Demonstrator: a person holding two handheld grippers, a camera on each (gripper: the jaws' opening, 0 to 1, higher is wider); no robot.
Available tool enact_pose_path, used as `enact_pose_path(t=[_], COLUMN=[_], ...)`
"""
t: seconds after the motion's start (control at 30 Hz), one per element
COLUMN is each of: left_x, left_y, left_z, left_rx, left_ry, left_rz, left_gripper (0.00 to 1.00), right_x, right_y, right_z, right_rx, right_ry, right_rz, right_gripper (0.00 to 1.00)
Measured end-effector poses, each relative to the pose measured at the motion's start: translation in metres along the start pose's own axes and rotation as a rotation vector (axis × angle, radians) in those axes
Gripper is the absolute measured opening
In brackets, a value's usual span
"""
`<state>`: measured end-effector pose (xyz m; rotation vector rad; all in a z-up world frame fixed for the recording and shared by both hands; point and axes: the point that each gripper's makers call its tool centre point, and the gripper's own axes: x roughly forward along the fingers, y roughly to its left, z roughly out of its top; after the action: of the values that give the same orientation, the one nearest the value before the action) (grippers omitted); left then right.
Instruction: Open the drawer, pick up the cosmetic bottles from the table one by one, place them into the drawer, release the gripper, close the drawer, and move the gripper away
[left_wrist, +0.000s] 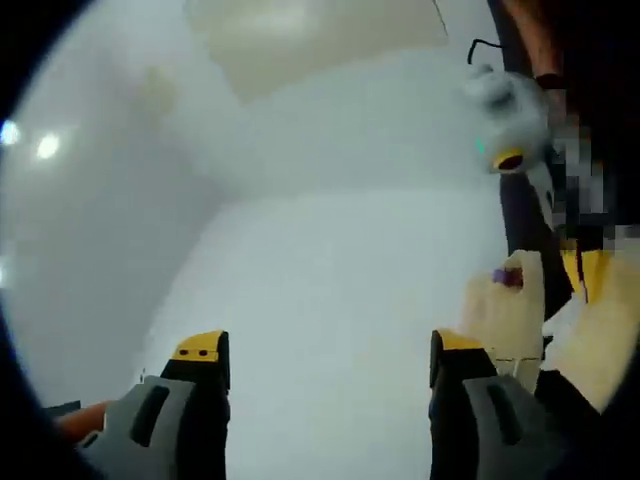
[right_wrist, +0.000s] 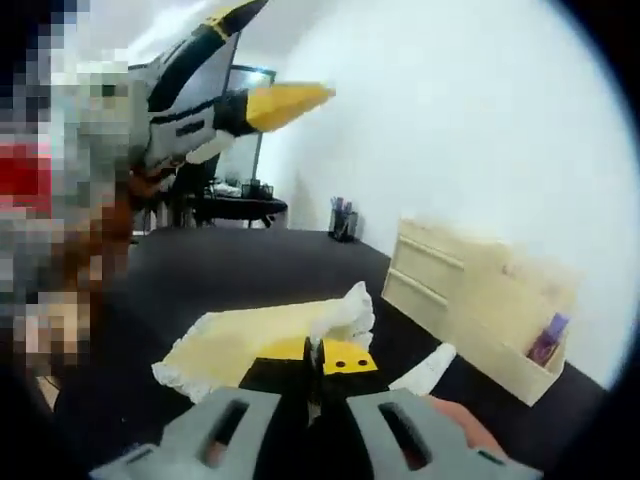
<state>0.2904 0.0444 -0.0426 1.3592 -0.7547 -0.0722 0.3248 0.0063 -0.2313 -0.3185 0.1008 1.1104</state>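
Big black table (right_wrist: 230, 270) across the middle of the right gripper view. Pale wooden drawer box (right_wrist: 470, 300) at 3 o'clock on it, drawers pushed in. Purple cosmetic bottle (right_wrist: 548, 338) at 4 o'clock, standing in the box's open side slot. Yellow cloth with white frill (right_wrist: 250, 340) at 6 o'clock, lying flat on the table. Right gripper (right_wrist: 325, 362) low at 6 o'clock, jaws pressed together, nothing seen between them.

Left gripper (left_wrist: 325, 355) at 6 o'clock in the left gripper view, jaws wide apart, holding nothing, aimed at a white wall (left_wrist: 330, 250). Same box at 4 o'clock, blurry.
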Motion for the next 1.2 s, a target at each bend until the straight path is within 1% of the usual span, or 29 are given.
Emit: enact_pose_path(t=[0.03, 0.1, 0.17, 0.2, 0.23, 0.3, 0.33, 0.4, 0.5, 0.6, 0.77, 0.87, 1.03, 1.07, 1.2], left_x=[-0.002, -0.009, -0.014, -0.016, -0.017, -0.021, -0.023, -0.029, -0.036, -0.042, -0.048, -0.05, -0.057, -0.059, -0.072], left_y=[-0.003, -0.012, -0.017, -0.022, -0.023, -0.025, -0.026, -0.029, -0.032, -0.035, -0.044, -0.049, -0.054, -0.056, -0.061], left_z=[-0.005, -0.015, -0.027, -0.031, -0.035, -0.041, -0.043, -0.045, -0.054, -0.059, -0.056, -0.055, -0.068, -0.071, -0.085], left_rx=[0.011, 0.062, 0.096, 0.112, 0.136, 0.199, 0.233, 0.284, 0.311, 0.345, 0.341, 0.303, 0.27, 0.263, 0.212], left_ry=[0.011, 0.02, 0.056, 0.06, 0.074, 0.07, 0.058, 0.051, 0.071, 0.08, 0.088, 0.078, 0.146, 0.153, 0.221], left_rz=[-0.035, -0.117, -0.176, -0.217, -0.232, -0.265, -0.279, -0.307, -0.353, -0.373, -0.398, -0.428, -0.451, -0.459, -0.504], left_gripper=[0.83, 0.86, 0.88, 0.89, 0.9, 0.9, 0.9, 0.89, 0.89, 0.89, 0.88, 0.88, 0.84, 0.84, 0.82], right_x=[-0.001, -0.003, -0.005, -0.006, -0.006, -0.008, -0.009, -0.012, -0.017, -0.019, -0.022, -0.023, -0.023, -0.024, -0.025], right_y=[0.0, 0.003, 0.005, 0.006, 0.007, 0.008, 0.01, 0.011, 0.015, 0.017, 0.018, 0.021, 0.027, 0.029, 0.035], right_z=[0.001, 0.001, 0.002, 0.003, 0.004, 0.005, 0.005, 0.007, 0.009, 0.009, 0.012, 0.017, 0.024, 0.026, 0.03], right_rx=[-0.029, -0.056, -0.075, -0.085, -0.091, -0.098, -0.102, -0.108, -0.12, -0.144, -0.151, -0.157, -0.182, -0.184, -0.206], right_ry=[0.0, -0.001, -0.007, -0.007, -0.01, -0.012, -0.015, -0.018, -0.026, -0.023, -0.033, -0.036, -0.037, -0.041, -0.053], right_rz=[-0.009, -0.016, -0.02, -0.024, -0.024, -0.026, -0.026, -0.026, -0.02, -0.026, -0.027, -0.027, -0.006, -0.002, 0.002], right_gripper=[0.0, 0.0, 0.0, 0.0, 0.0, 0.0, 0.0, 0.0, 0.0, 0.0, 0.0, 0.0, 0.0, 0.0, 0.0])
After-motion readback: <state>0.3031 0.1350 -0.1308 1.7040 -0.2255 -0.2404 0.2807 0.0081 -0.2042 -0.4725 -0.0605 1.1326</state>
